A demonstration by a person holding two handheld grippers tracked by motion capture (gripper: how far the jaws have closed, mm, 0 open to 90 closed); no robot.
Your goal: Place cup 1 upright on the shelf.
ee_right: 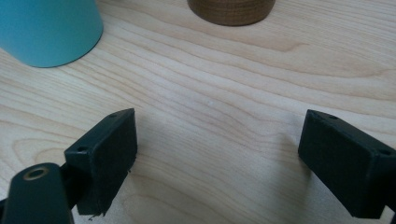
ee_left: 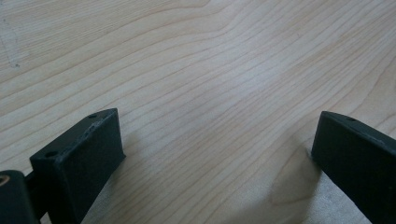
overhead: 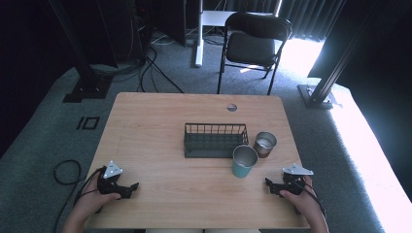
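Observation:
A teal metal cup (overhead: 244,161) stands upright just in front of a black wire basket (overhead: 215,140) at the table's middle. A brown metal cup (overhead: 265,144) stands to the right of the basket. In the right gripper view the teal cup (ee_right: 49,30) is at the top left and the brown cup (ee_right: 231,11) at the top middle. My left gripper (overhead: 130,189) rests open on the wood near the front left edge, with only bare table between its jaws (ee_left: 215,154). My right gripper (overhead: 270,185) is open near the front right, a short way from the teal cup, holding nothing (ee_right: 217,154).
The wooden table (overhead: 160,121) has a round cable hole (overhead: 231,107) near its far edge. A black folding chair (overhead: 255,43) stands beyond the table. Black stands (overhead: 85,73) and cables lie on the grey carpet at the left and right.

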